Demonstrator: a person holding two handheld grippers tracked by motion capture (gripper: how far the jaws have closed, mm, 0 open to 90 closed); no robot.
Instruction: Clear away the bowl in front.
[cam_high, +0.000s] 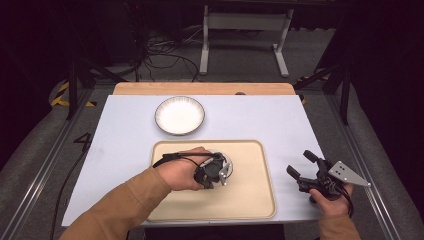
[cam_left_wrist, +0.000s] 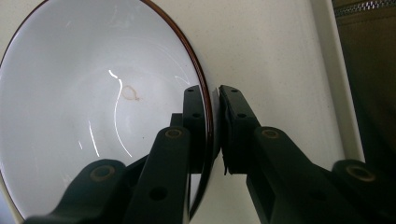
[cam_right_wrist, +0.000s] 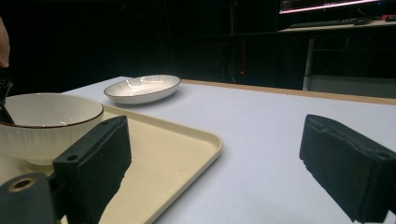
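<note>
So the left gripper (cam_left_wrist: 212, 135) is pinching the rim of the white bowl (cam_left_wrist: 93, 107), one jaw inside, one outside, bowl sitting on the beige tray (cam_high: 250, 200). Right gripper (cam_high: 304, 165) is spread, off the tray's right edge, over the worktop (cam_high: 125, 120).

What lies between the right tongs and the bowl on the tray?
Bare tray surface and white tabletop, seen in the high view; nothing stands between right tongs and bowl.

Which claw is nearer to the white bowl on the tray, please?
Left. The left claw is clamped on the bowl's rim over the tray; the right claw sits open, off the tray's right side.
</note>
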